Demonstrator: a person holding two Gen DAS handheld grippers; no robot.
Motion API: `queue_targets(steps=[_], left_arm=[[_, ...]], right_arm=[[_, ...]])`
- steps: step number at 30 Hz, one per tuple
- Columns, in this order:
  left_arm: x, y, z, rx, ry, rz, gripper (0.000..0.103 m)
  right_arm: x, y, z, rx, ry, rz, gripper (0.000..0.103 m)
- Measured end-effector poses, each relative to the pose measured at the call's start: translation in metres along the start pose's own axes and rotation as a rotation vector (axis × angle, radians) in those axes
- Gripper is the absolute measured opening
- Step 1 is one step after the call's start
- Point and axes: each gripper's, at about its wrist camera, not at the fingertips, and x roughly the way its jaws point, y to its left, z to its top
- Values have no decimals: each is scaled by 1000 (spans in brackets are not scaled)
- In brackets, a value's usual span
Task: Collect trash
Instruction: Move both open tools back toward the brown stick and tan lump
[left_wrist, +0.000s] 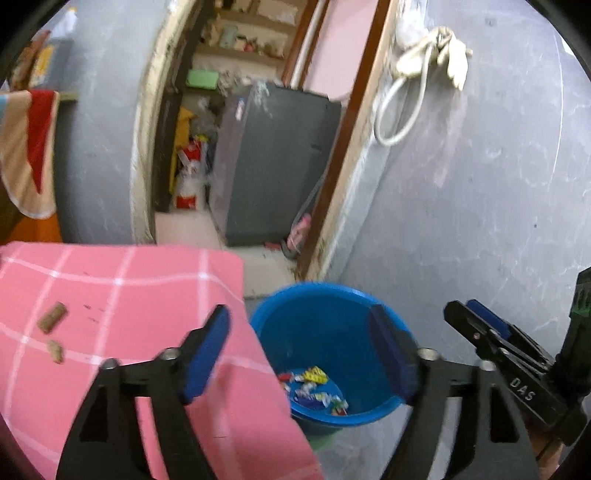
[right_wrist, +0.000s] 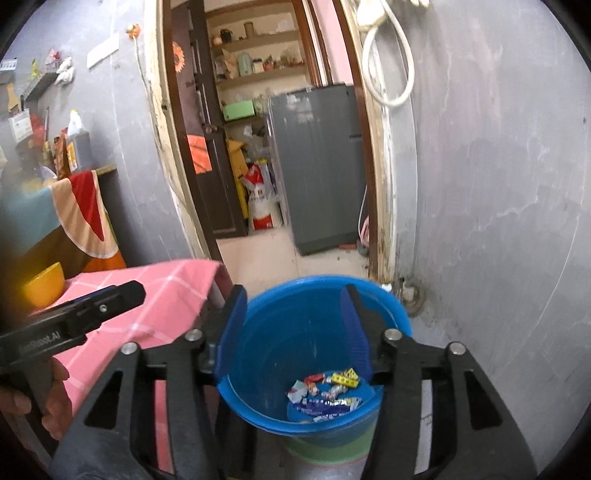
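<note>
A blue bucket (left_wrist: 325, 325) stands on the floor beside a table with a pink checked cloth (left_wrist: 122, 295). Several colourful wrappers (left_wrist: 314, 387) lie at its bottom, also seen in the right wrist view (right_wrist: 328, 395). My left gripper (left_wrist: 299, 350) is open and empty, over the cloth's edge and the bucket. My right gripper (right_wrist: 293, 328) is open and empty above the bucket (right_wrist: 295, 332). Two brown scraps (left_wrist: 53, 317) lie on the cloth at the left. The right gripper shows in the left wrist view (left_wrist: 476, 325); the left gripper shows in the right wrist view (right_wrist: 110, 299).
A grey wall (right_wrist: 498, 221) is to the right of the bucket. A doorway behind leads to a grey fridge (right_wrist: 317, 166) and shelves. A yellow bowl (right_wrist: 44, 284) sits on the table's far left. A cloth-covered table (right_wrist: 74, 214) stands behind.
</note>
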Motion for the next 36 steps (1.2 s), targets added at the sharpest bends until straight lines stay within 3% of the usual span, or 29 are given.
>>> queue_targets(steps=[4, 13, 26, 36], left_arm=[[-28, 8, 7, 5, -89, 33, 97], [-86, 27, 9, 38, -222, 128, 101], [-162, 71, -3, 48, -356, 268, 101], [-191, 104, -13, 59, -402, 368, 101]], right_arm=[[-16, 15, 11, -19, -49, 1, 72], [-54, 61, 25, -63, -179, 9, 101], [-84, 134, 19, -140, -343, 94, 103], [-79, 175, 15, -152, -383, 165, 103]])
